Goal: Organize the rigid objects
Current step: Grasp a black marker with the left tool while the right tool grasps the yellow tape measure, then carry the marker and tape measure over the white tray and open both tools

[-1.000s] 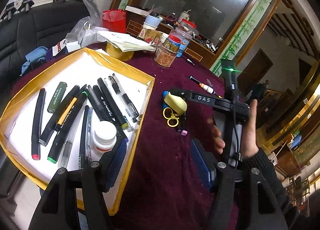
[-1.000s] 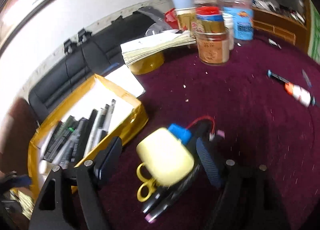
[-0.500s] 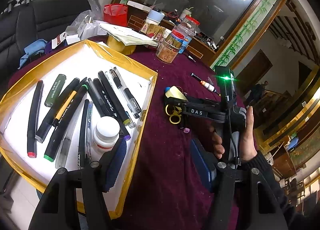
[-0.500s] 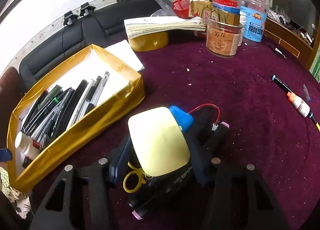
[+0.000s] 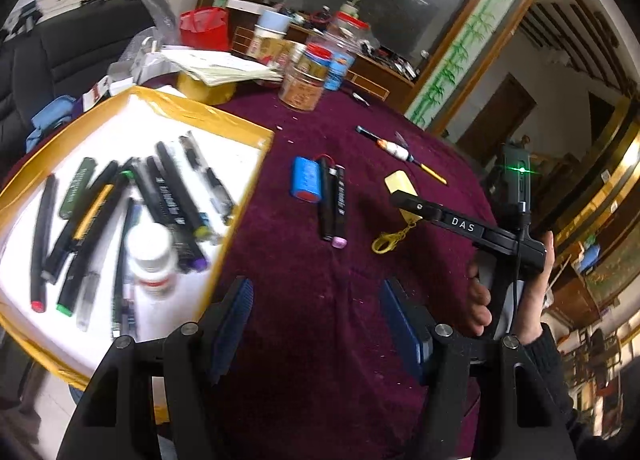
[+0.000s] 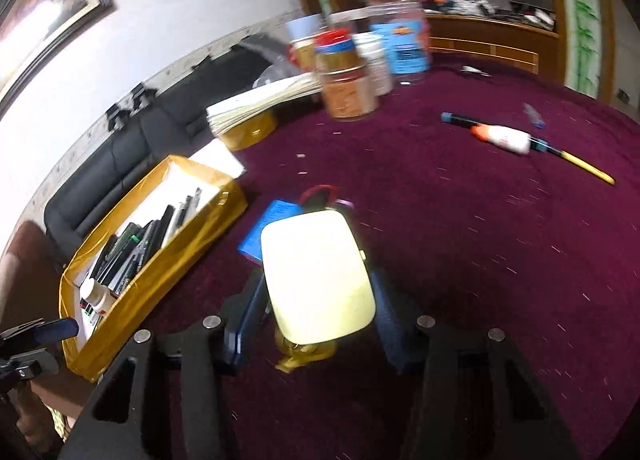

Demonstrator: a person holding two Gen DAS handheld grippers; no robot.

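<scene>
A: Left wrist view first. What do you see?

B: The left tool [image 5: 316, 320] hangs over the maroon table [image 5: 320, 340] with its blue pads spread wide and nothing between them. At about 10 o'clock from it sits the gold-rimmed tray [image 5: 248, 128], holding a row of pens and markers [image 5: 120, 212] and a small white bottle [image 5: 150, 260]; that part is blurred.

A: And the loose things?

B: At 12 o'clock, well apart from the pads, a blue battery pack [image 5: 306, 180] lies beside two black markers [image 5: 332, 208]. At 1 o'clock the right tool [image 5: 404, 196] is lifted above the table, clenched on a pale yellow case [image 5: 400, 185] whose yellow clasp [image 5: 386, 242] dangles below. A pen with a white and orange body [image 5: 396, 149] lies farther off toward 1 o'clock.

A: Now the right wrist view.

B: The pale yellow case [image 6: 316, 276] fills the gap of the right tool [image 6: 316, 324], one pad pressed against each side, so it is grasped and held off the cloth. The clasp [image 6: 300, 356] shows at 6 o'clock under it. The battery pack [image 6: 264, 228] peeks out at 11 o'clock behind the case. The tray [image 6: 160, 280] lies at 9 o'clock, near but apart. The white and orange pen [image 6: 504, 138] rests at 2 o'clock, and jars [image 6: 348, 76] stand at 12 o'clock at the table's far edge.
</scene>
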